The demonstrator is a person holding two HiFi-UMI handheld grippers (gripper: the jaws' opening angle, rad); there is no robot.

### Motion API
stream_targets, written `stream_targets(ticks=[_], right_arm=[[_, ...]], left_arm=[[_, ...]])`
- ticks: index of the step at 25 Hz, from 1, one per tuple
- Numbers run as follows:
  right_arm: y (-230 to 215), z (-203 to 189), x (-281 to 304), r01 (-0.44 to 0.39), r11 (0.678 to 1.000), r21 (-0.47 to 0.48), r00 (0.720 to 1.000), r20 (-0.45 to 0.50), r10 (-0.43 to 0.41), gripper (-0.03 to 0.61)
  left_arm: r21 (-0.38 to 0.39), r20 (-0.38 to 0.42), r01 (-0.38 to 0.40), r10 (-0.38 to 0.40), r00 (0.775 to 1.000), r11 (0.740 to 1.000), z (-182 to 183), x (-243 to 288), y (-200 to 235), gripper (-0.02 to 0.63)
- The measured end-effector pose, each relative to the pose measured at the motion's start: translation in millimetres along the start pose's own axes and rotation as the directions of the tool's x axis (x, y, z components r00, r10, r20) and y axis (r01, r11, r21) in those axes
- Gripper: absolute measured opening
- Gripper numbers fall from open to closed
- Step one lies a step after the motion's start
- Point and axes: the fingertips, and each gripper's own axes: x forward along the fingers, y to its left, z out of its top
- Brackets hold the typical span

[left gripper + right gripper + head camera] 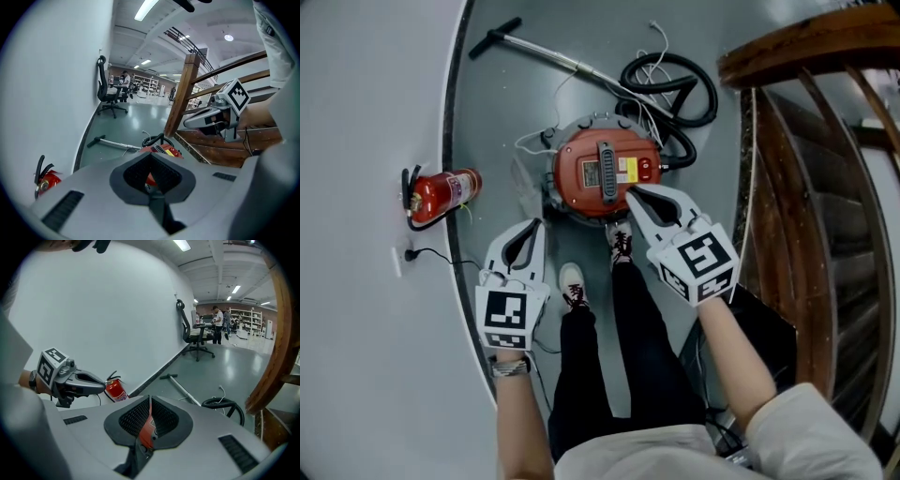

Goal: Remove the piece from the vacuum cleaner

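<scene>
**A:** Where is the vacuum cleaner (581, 178) sitting?

**B:** It is standing on the grey floor (506, 84), just beyond the person's shoes (572, 281). A red fire extinguisher (441, 194) is sitting to its left by the wall, and a wooden stair rail (806, 94) is running past on its right.

**A:** And the tongs?

**B:** Both are clenched and carrying nothing. The left gripper (534, 225) is hanging near and left of the drum, apart from it. The right gripper (630, 193) is pointing at the drum's near right edge, and I am not able to tell whether it is touching.

**A:** How should this step be going?

**B:** I am judging that the reach is only beginning. The jaws are going to need to part before closing on anything. One gripper should be steadying the drum by its black handle (607, 169) while the other is pulling the piece straight out, keeping clear of the white cable (534, 141).

**A:** Which piece?

**B:** I am guessing the black hose (680, 94), which is coiling at the far right and joining the drum's right side.

**A:** How is the machine looking?

**B:** It is showing a round red lid with a yellow label, over a darker base. Its metal tube (546, 52) is lying stretched toward the far left.
</scene>
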Motion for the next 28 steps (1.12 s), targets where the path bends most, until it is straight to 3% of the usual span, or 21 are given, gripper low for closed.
stream_targets(ticks=[9, 12, 17, 21, 28], right_arm=[[-19, -39, 43, -0.024, 1.000, 0.019, 0.997, -0.068, 0.025, 0.032], [-30, -54, 53, -0.012, 1.000, 0.022, 0.997, -0.080, 0.014, 0.032], [-36, -71, 69, -0.028, 0.998, 0.060, 0.995, -0.091, 0.033, 0.037], [-33, -80, 79, -0.036, 0.996, 0.083, 0.995, -0.086, 0.043, 0.102], [-42, -97, 92, -0.035, 0.981, 0.193, 0.996, -0.072, 0.049, 0.141]], left_arm=[[-0.009, -0.065, -0.008, 0.008, 0.998, 1.000, -44, 26, 13, 0.000], [-0.006, -0.087, -0.012, 0.011, 0.996, 1.000, -57, 34, 17, 0.063], [-0.016, -0.107, -0.036, 0.034, 0.994, 0.999, -75, 48, 24, 0.086], [-0.028, -0.122, -0.051, 0.048, 0.991, 0.998, -89, 57, 27, 0.112], [-0.040, -0.154, -0.086, 0.079, 0.985, 0.995, -113, 70, 30, 0.160]])
